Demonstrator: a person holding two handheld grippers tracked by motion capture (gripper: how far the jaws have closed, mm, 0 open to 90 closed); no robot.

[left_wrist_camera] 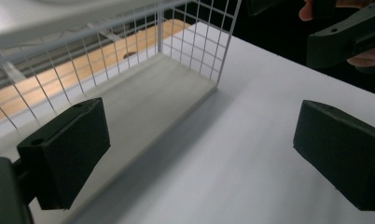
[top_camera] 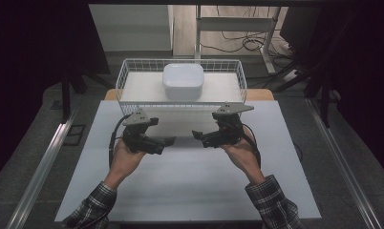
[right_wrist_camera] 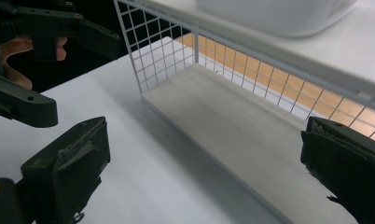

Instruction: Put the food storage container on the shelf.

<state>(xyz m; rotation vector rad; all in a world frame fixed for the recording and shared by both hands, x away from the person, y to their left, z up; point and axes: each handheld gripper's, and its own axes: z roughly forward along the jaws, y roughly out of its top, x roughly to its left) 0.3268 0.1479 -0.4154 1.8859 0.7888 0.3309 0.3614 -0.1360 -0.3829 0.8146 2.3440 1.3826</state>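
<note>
A white wire basket (top_camera: 128, 71) stands at the far edge of the white table (top_camera: 190, 186), and a white rounded container (top_camera: 182, 80) rests on top of it. My left gripper (top_camera: 167, 141) hovers over the table just in front of the basket, open and empty, pointing right. My right gripper (top_camera: 196, 135) faces it from the right, also open and empty. In the left gripper view the basket's wire wall (left_wrist_camera: 190, 42) and its pale shelf (left_wrist_camera: 143, 98) lie ahead, with the right gripper (left_wrist_camera: 349, 32) at top right. The right gripper view shows the basket (right_wrist_camera: 167, 51) and the container (right_wrist_camera: 279, 14).
Bare white tabletop spreads below both hands. A wooden surface (top_camera: 261, 94) shows behind the basket. Metal rails (top_camera: 42, 167) run along both sides of the table. Cables and a desk frame (top_camera: 238, 28) lie on the floor beyond.
</note>
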